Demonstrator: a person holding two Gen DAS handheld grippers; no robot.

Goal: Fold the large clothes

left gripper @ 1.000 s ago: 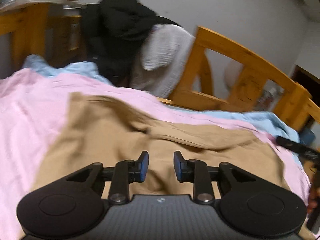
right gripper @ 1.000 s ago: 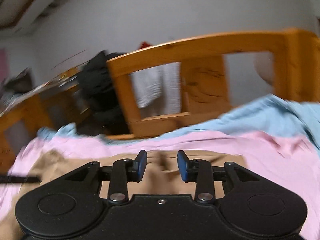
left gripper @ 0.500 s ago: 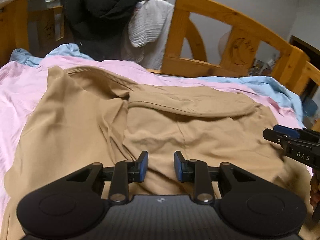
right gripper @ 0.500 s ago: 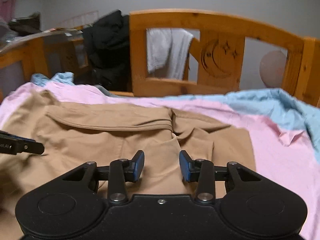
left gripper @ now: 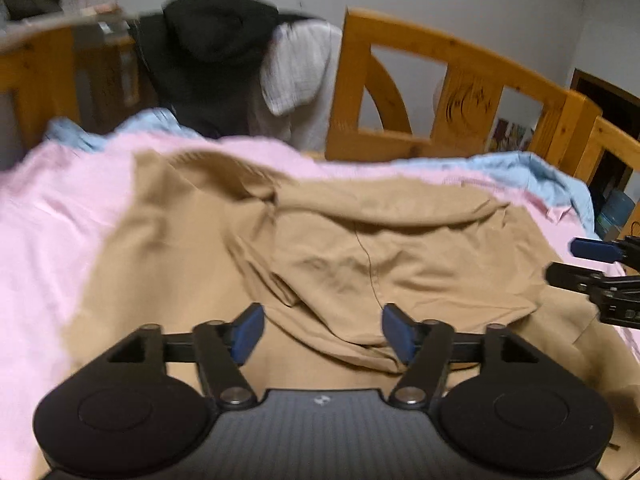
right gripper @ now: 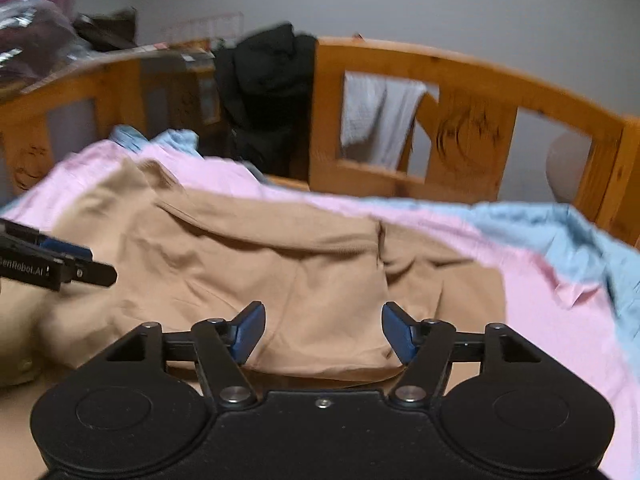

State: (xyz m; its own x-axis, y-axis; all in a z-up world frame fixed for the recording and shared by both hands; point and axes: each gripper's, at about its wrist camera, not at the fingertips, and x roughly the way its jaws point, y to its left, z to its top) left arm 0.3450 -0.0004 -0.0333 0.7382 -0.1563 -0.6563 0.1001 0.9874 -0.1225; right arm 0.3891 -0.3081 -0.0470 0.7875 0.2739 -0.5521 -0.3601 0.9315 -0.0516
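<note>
**Bedroom in a home**

Wooden bed frame point(right gripper: 460, 76) with carved headboard panels. Pink sheet point(left gripper: 52, 220) and blue sheet point(right gripper: 560, 228) cover the bed. Black coat point(left gripper: 212, 52) and white garment point(left gripper: 304, 68) hang over the frame's far edge.

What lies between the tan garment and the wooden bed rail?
In the right wrist view, pink bedsheet lies between the tan garment and the wooden bed rail, with light blue sheet toward the right.

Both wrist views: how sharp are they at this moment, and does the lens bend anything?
Left wrist view: motion smear on the black jacket and tan garment; the left gripper, jaws just opened with nothing pinched, stays crisp. Right wrist view: similar smear; the wooden bed rail bows from fisheye; the right gripper is sharp, likewise just opened. Lighting dim, no glare.
</note>
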